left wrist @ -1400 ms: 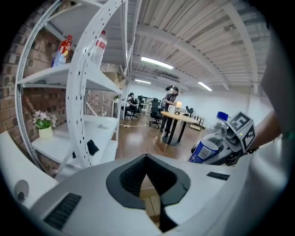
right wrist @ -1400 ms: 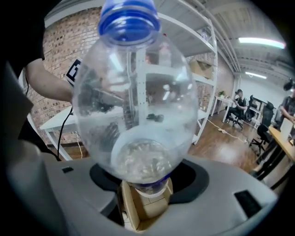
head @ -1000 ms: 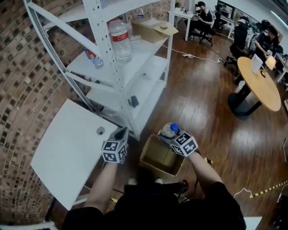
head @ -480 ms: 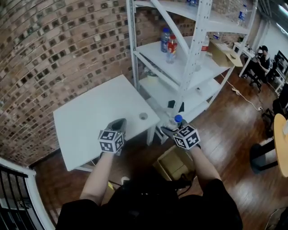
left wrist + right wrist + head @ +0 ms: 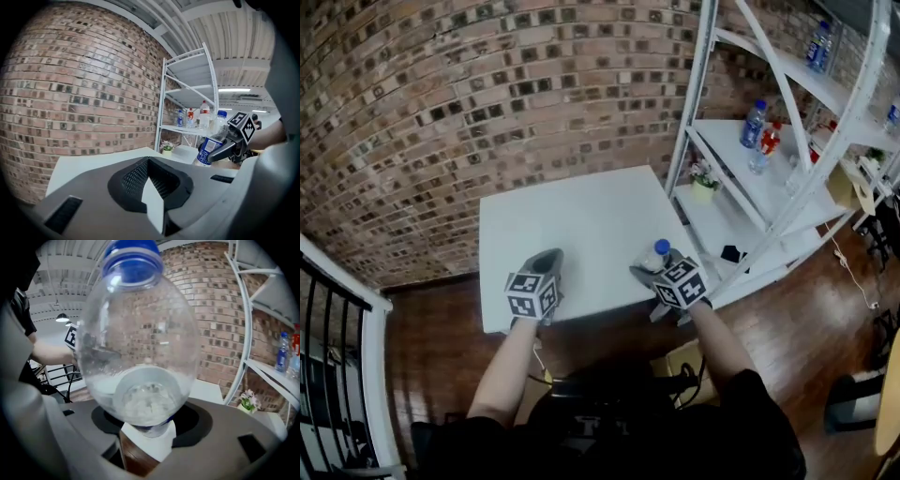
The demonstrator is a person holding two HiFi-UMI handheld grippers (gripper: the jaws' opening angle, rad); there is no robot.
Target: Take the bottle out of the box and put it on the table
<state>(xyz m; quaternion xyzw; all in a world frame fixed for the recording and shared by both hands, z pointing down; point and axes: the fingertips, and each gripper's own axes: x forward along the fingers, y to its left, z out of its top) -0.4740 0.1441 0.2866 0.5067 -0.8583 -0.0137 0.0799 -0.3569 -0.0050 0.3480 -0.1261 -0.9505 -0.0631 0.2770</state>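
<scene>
- Changed since a second ago: the bottle point(image 5: 657, 256) was held right over the open cardboard box point(image 5: 682, 360) on the floor. Now it's up at the near right edge of the table point(image 5: 572, 220), and the box is mostly hidden under the right forearm.
- Right gripper point(image 5: 651, 271): clamped on the bottle's lower body, cap kept pointing up, same grip as before.
- Left gripper point(image 5: 546, 262): jaws pressed together with nothing held, seen over the table's near edge, left of the bottle.
- Contact: whether the bottle's base touches the tabletop can't be told.
- Bottle: clear, thin plastic, round-shouldered, with a blue cap and blue label.
- Table: flat, matte white, rectangular.
- Far side: rough red-brown brick wall point(image 5: 487, 94).
- Right side: white metal shelf rack point(image 5: 773, 173), loaded with more bottles.
- Floor point(image 5: 422, 328): glossy dark wood planks.
</scene>
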